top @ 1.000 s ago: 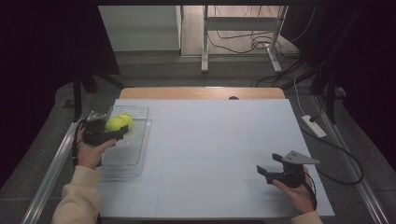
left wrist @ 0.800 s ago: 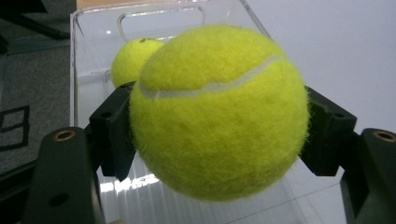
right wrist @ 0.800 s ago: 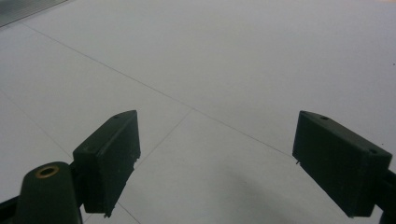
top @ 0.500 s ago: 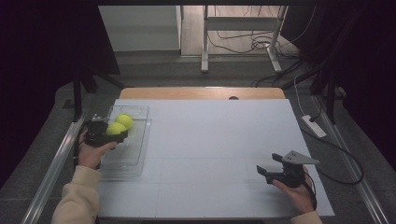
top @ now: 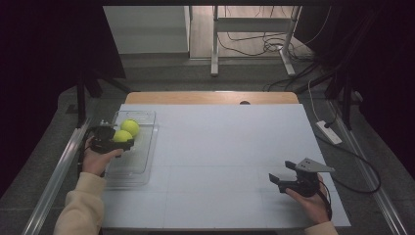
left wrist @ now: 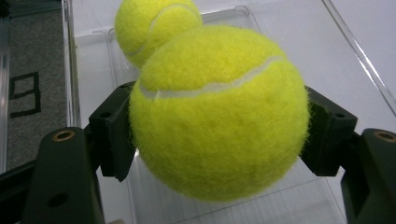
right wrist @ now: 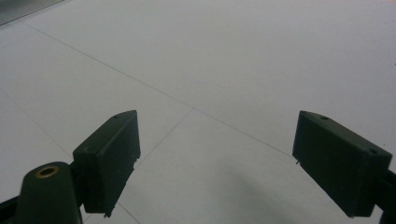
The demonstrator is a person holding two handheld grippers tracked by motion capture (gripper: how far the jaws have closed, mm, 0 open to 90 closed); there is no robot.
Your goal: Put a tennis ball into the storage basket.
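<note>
Holding one tennis ball [left wrist: 219,116] clamped in our left gripper [top: 113,143].
It has drifted slightly toward six o'clock over the tray [top: 132,169]; right gripper [right wrist: 229,163] gapes idle.

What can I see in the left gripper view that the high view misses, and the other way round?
The left gripper view alone shows the black fingers pressing both sides of the held tennis ball, its white seam and fuzz up close. The high view alone shows the whole white table, the right gripper open above it, both hands, and the cables on the floor beyond. Both show the held tennis ball, the second tennis ball just behind it, and the clear tray beneath them.
</note>
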